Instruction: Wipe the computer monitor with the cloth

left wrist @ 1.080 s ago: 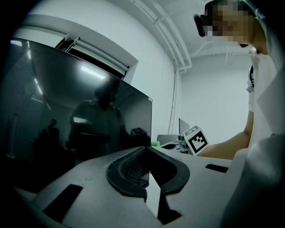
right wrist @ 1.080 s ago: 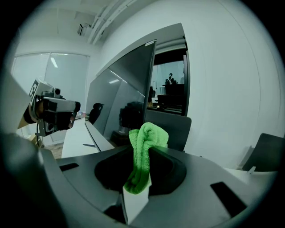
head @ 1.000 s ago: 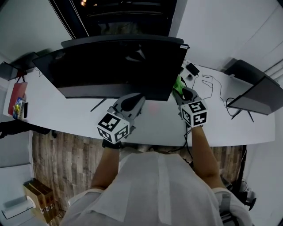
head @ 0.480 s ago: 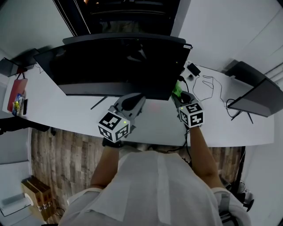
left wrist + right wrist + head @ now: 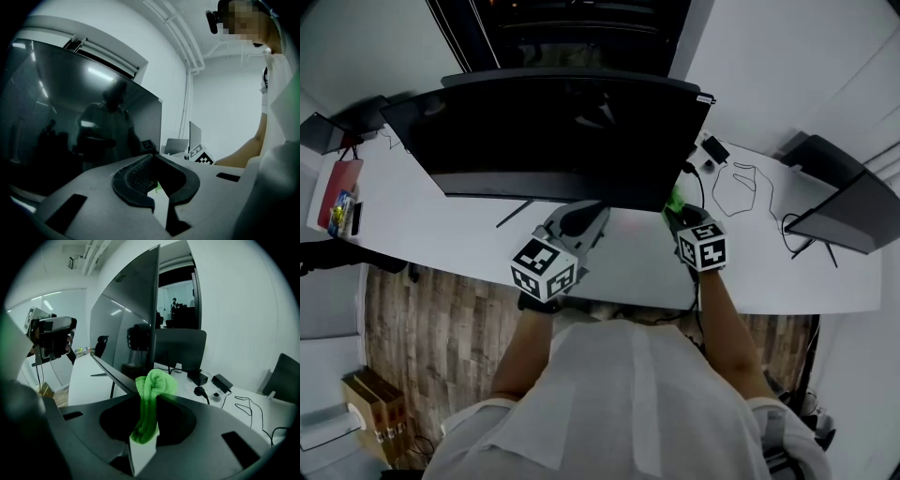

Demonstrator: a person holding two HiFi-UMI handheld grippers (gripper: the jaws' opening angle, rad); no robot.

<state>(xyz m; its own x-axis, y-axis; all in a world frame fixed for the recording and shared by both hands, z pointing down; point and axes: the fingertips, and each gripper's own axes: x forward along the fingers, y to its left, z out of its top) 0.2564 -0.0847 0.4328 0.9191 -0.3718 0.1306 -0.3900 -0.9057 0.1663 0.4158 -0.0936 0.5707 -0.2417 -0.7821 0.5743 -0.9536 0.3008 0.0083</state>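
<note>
Green cloth (image 5: pixel 154 380), bunched into a tuft, stands clamped in the closed jaws of the right gripper (image 5: pixel 680 217), poised over the white worktop (image 5: pixel 637 267) just beside the lower right corner of the dark monitor (image 5: pixel 553 131). The left gripper (image 5: pixel 579 216) rests nearby with its jaws together on nothing, in front of the middle of the screen's bottom edge. From these views it cannot be told whether the cloth is touching the glass. The step in hand looks like the approach: the cloth is held and brought up to the screen's edge, with the wide panel apparently not yet covered. The next move calls for laying the tuft against the glass and drawing it across in level passes, with pressure light enough not to rock the monitor on its stand; the idle left gripper could steady the frame. Behind, loose cables (image 5: pixel 741 183) trail across the worktop towards a second screen (image 5: pixel 839 192) at the far right.
</note>
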